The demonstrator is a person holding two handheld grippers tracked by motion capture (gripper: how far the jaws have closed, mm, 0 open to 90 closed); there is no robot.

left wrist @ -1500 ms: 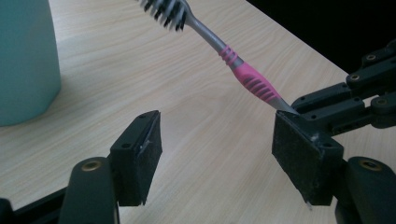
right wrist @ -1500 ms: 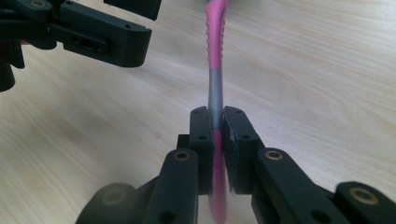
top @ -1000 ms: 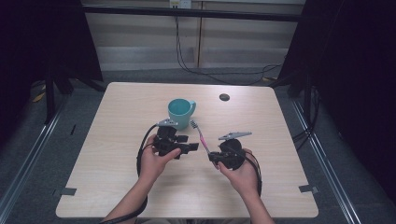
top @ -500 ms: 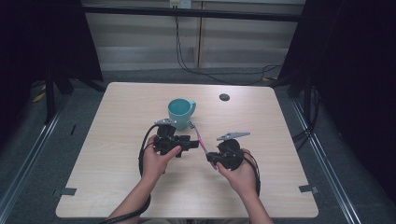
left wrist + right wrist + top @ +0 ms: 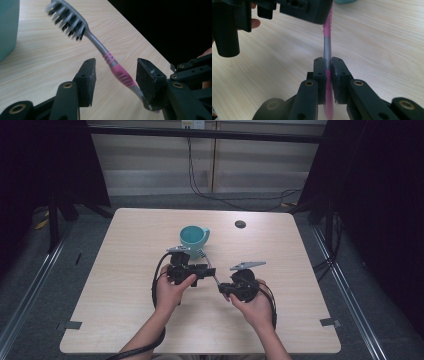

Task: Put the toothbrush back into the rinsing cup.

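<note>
Centre of the high view: light wooden table (image 5: 125, 320) carrying a teal ceramic mug (image 5: 194, 237) above centre and a small dark round disc (image 5: 240, 224) toward the upper right, well apart from the mug. Below the mug, left gripper (image 5: 202, 270) and right gripper (image 5: 223, 289) held close together, each wrapped by a hand, with a thin pink-and-grey plastic toothbrush (image 5: 207, 265) slanting between them, too small there to read in detail.

Left gripper view, closer in: toothbrush (image 5: 105, 52) crossing from black-and-white bristles at upper left down to lower right, its pink ribbed grip passing between the jaws. Jaws spread wide, left pad clear of the handle, right pad just beside or touching it near the lower end; cannot tell which. Mug edge (image 5: 7, 27) at far left.

Right gripper view: jaws of right gripper (image 5: 328, 75) clenched on the toothbrush handle (image 5: 327, 50), which rises upright to the left gripper's black body (image 5: 304, 8) at the top of the frame. Fingertip (image 5: 255, 23) at upper left.
</note>
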